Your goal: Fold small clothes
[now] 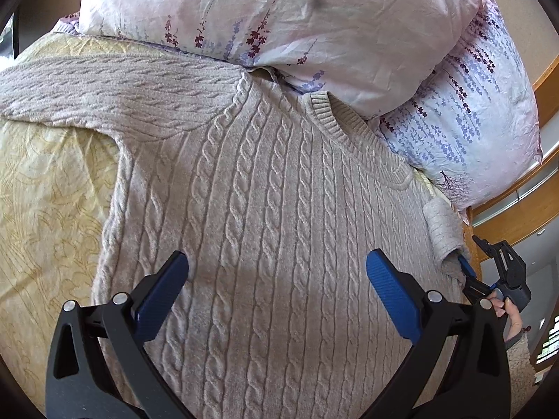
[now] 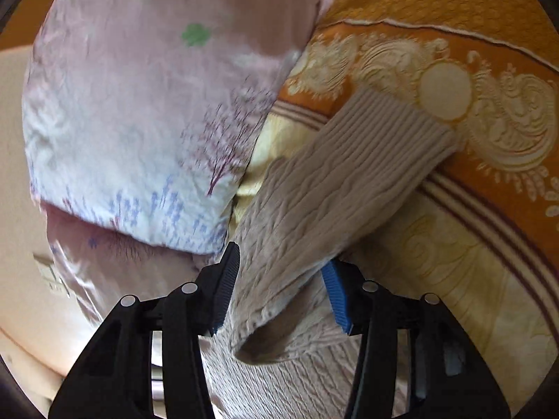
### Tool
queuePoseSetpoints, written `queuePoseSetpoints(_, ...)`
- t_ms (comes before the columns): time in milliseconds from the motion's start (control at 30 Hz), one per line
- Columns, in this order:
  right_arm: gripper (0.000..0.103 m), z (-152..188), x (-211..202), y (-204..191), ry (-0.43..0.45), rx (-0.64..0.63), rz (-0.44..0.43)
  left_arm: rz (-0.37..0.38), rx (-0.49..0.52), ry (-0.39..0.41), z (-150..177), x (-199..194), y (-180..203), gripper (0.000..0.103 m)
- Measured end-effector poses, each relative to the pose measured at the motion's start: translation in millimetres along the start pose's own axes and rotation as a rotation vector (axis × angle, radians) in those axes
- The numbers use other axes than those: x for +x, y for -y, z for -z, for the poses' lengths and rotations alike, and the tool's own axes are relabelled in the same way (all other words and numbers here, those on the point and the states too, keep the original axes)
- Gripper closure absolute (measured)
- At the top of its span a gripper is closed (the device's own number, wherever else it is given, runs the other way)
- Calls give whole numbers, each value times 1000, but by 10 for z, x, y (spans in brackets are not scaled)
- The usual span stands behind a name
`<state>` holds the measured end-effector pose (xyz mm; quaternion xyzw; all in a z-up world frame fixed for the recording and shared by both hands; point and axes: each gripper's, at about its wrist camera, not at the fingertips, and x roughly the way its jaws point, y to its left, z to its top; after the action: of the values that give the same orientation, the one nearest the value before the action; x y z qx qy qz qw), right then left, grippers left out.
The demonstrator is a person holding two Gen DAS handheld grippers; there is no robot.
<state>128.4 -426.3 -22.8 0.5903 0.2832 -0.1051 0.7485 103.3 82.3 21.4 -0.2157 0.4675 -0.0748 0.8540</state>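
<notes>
A beige cable-knit sweater (image 1: 265, 209) lies flat on the bed, neck toward the pillows, one sleeve stretched out to the left. My left gripper (image 1: 276, 289) hovers open and empty just above the sweater's body. My right gripper (image 2: 281, 286) has its jaws around the other sleeve (image 2: 332, 188), whose ribbed cuff points away up and right; the fingers stand a little apart with the knit between them. The right gripper (image 1: 470, 276) also shows in the left wrist view at the sweater's right edge, holding the sleeve.
Two floral pillows (image 1: 279, 28) are stacked at the head of the bed, touching the sweater's neck. A yellow patterned bedspread (image 1: 49, 188) covers the bed, with an orange ornate border (image 2: 454, 80) on the right. A wooden bed frame (image 1: 524, 216) runs along the right.
</notes>
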Motion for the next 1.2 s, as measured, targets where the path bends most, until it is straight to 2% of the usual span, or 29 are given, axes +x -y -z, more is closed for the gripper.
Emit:
queuePoseSetpoints(67,55,-84,-27,104,35,53,4,0,-3,23,-69,-45,-66,2)
queuePoseSetpoints(100,66,-133,-23,159,39,80,4,-6,-10,39,-104,-74,-111,2)
queuePoseSetpoints(133,84,-162,-6,189,38,97,-1,-11,-20,57,-145,-104,-166,2)
queuePoseSetpoints(167,91,-179,5,196,37,108,-21,-11,-36,76,-191,-139,-241,2)
queuePoseSetpoints(233,93,-176,1,77,33,90,-98,-6,-91,105,-285,-197,-426,2)
queuePoseSetpoints(300,94,-98,45,-152,-10,38,-176,6,-171,116,-380,-236,-650,2)
queuePoseSetpoints(433,94,247,336,-667,-171,-30,-313,4,-322,127,-503,-291,-1117,2)
queuePoseSetpoints(533,94,631,675,-1032,-310,-104,-350,-20,-386,163,-557,-379,-1359,2)
queuePoseSetpoints(600,94,921,969,-1210,-413,-155,-327,-45,-406,184,-585,-438,-1476,2)
queuePoseSetpoints(700,94,1363,1383,-1368,-537,-268,-233,-60,-435,214,-642,-511,-1618,2)
queuePoseSetpoints(800,94,1717,1699,-1437,-622,-386,-133,-52,-471,237,-709,-568,-1761,11)
queuePoseSetpoints(867,94,1875,1815,-1460,-654,-452,-84,-42,-505,252,-740,-607,-1881,18)
queuePoseSetpoints(1200,93,2452,2012,-1647,-703,-718,24,26,-708,301,-829,-634,-2409,19)
